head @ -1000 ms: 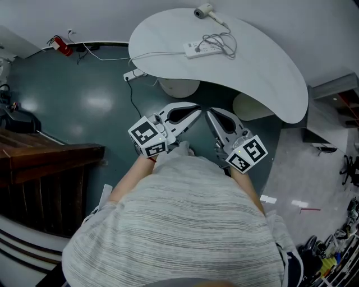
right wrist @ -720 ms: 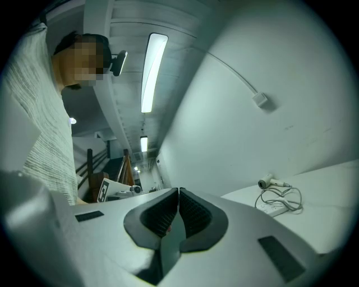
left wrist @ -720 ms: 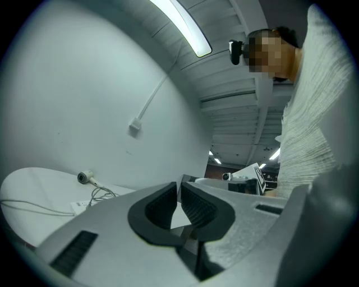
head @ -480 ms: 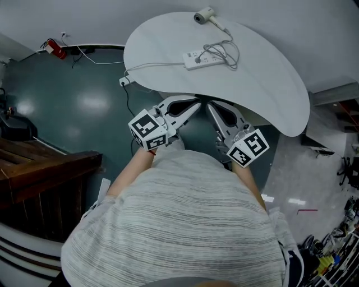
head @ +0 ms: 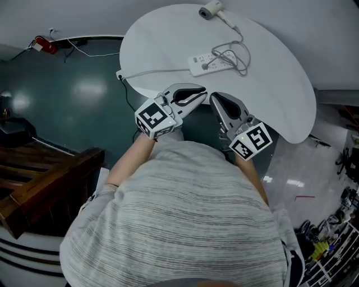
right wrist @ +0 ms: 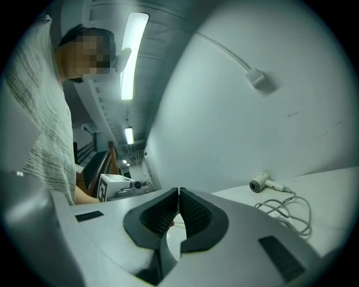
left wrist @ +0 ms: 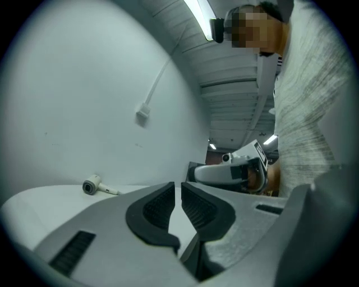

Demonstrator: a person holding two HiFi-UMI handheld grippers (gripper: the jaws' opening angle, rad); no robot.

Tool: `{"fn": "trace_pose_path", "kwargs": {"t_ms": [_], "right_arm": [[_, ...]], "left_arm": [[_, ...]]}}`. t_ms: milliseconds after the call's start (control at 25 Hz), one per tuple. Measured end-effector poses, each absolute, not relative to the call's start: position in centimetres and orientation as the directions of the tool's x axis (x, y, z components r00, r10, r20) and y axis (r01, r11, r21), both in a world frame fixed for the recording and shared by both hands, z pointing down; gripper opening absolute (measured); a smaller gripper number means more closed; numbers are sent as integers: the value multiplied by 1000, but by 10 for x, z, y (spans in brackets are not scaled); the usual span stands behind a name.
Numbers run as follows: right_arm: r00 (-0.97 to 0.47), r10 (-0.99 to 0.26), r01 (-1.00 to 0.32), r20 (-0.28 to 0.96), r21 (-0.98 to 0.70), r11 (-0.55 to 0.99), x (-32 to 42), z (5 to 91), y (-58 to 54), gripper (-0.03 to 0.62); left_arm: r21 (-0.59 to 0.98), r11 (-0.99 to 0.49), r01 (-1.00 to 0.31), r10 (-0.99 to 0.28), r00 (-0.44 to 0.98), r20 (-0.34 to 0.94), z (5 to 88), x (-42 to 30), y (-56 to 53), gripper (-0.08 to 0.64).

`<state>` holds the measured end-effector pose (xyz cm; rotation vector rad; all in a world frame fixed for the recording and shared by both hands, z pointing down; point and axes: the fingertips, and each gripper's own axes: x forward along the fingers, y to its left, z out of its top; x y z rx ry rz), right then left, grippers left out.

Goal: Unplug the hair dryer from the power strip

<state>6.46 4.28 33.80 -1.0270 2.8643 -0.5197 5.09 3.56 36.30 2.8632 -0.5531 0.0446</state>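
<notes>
A white hair dryer lies at the far edge of the white oval table. Its grey cord loops beside a white power strip at mid table, and the plug sits in the strip. My left gripper and right gripper hover side by side at the table's near edge, short of the strip, both shut and empty. The left gripper view has the dryer far off past the shut jaws. The right gripper view shows dryer and cord beyond its shut jaws.
The strip's own white lead runs off the table's left edge to a plug on the dark green floor. A dark wooden bench stands at the left. A red object lies by the wall. Clutter fills the lower right.
Both grippers have moved forward together, from over the floor to the table's near edge. Their jaws stayed shut throughout.
</notes>
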Motion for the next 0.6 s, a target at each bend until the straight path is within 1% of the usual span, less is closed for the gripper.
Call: {"fn": "trace_pose_path", "kwargs": {"t_ms": [40, 200, 280, 400, 600], "right_arm": [[-776, -627, -612, 71, -328, 720, 62, 342, 34, 28], [-764, -636, -631, 105, -327, 704, 56, 355, 1, 28], [-757, -643, -642, 121, -327, 694, 54, 362, -13, 28], [-739, -655, -667, 160, -319, 674, 53, 373, -34, 28], [-709, -669, -703, 223, -289, 649, 51, 386, -53, 29]], "left_arm": [[191, -909, -372, -361, 928, 92, 369, 50, 26, 33], [111, -928, -356, -336, 927, 166, 396, 48, -12, 113], [76, -936, -343, -324, 926, 195, 408, 48, -30, 171], [33, -945, -326, -308, 919, 247, 430, 50, -53, 275], [-30, -955, -296, -285, 882, 376, 470, 53, -75, 379]]}}
